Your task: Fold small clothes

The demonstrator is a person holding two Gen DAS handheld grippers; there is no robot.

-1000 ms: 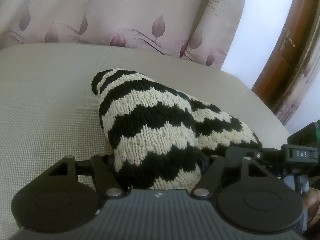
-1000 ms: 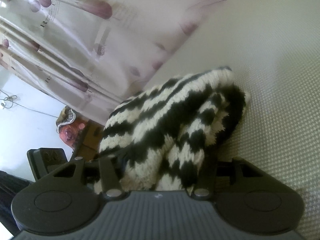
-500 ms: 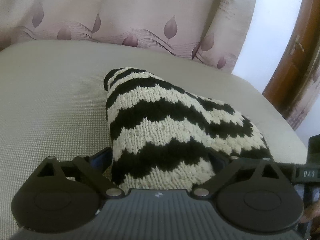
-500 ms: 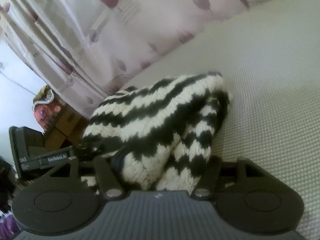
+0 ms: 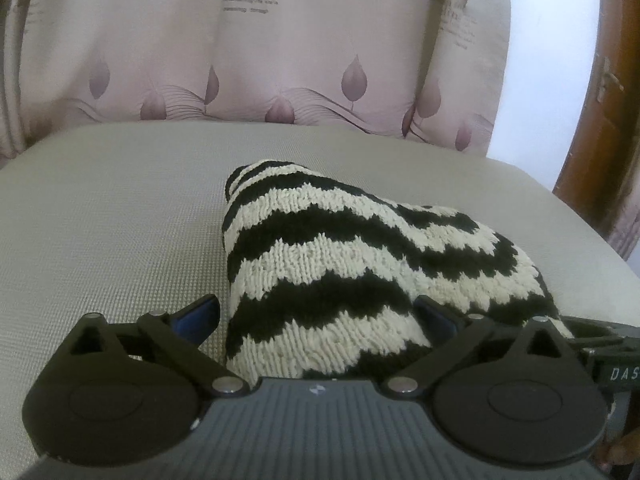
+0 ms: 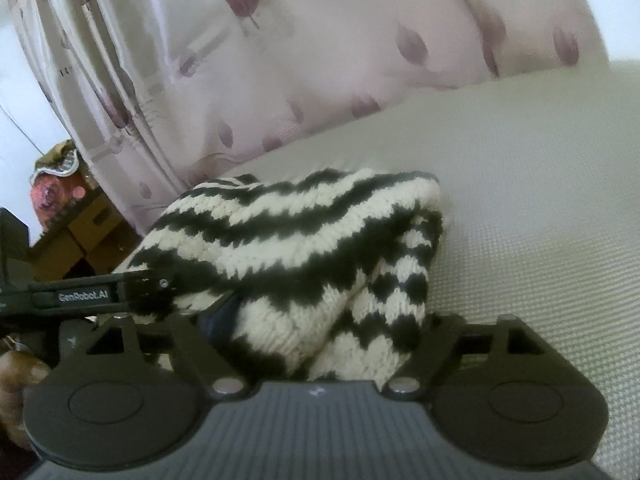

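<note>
Hand-held grippers, left [image 5: 316, 316] and right [image 6: 324, 320], have just spread apart around the black-and-cream zigzag knitted garment [image 5: 352, 264], "GenRobot.AI" legible on the left one.

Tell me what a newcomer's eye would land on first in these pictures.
The black-and-cream zigzag-striped knitted garment stands out first: it lies folded in a thick bundle on the pale grey woven surface. Next come the left gripper and right gripper, whose jaws have just been opening and now stand wide on either side of the bundle. Behind hangs a pink curtain with mauve leaf prints.
</note>
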